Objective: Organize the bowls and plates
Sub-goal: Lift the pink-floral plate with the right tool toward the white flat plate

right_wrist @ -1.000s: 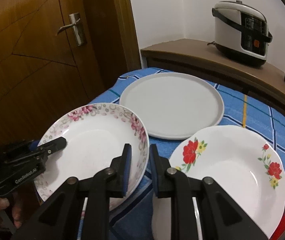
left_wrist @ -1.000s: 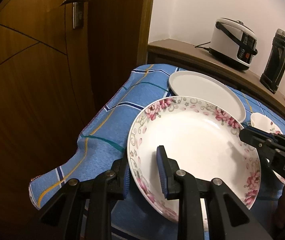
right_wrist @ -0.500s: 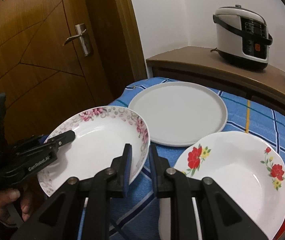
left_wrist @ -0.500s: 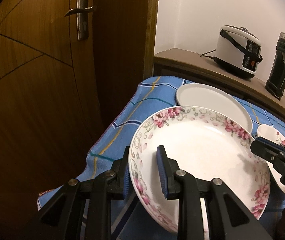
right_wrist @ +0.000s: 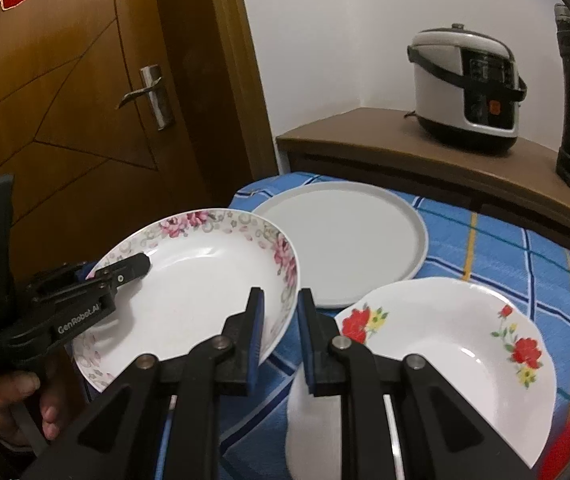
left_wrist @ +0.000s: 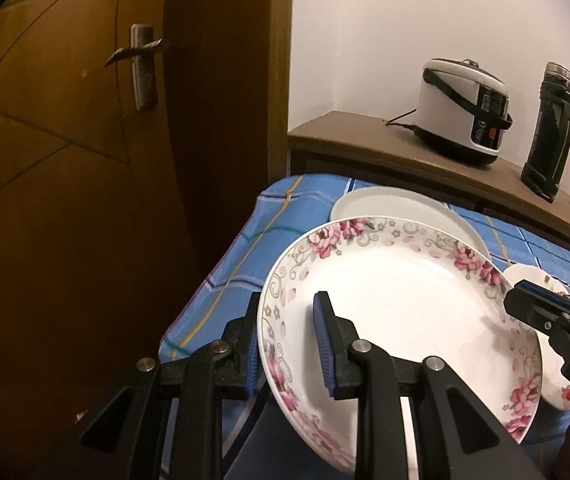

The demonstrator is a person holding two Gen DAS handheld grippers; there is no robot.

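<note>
The pink-flowered bowl (left_wrist: 401,320) is a shallow, glossy white ceramic dish with rose sprays and grey scrollwork round its rim; nothing lies in it. It is tilted and lifted off the blue checked cloth (left_wrist: 229,280), clamped from two sides. The left gripper (left_wrist: 285,344) pinches the rim at about 8 o'clock in the left wrist view, one blue ribbed pad inside the bowl and one outside. The right gripper (right_wrist: 279,336) is closed on the opposite rim, at about 4 o'clock on the bowl in the right wrist view. Beyond the bowl, toward 12 o'clock, a flat, matte grey round plate (right_wrist: 343,240) with a low raised edge lies on the cloth, bare. At 4 o'clock in the right wrist view rests a red-flowered bowl (right_wrist: 445,360), white and smooth with a wavy rim, also holding nothing. On a brown wooden shelf (right_wrist: 365,136) at 1 o'clock stands a rounded white and black rice cooker (right_wrist: 465,88). A hand (right_wrist: 13,400) grips the left tool's handle.
</note>
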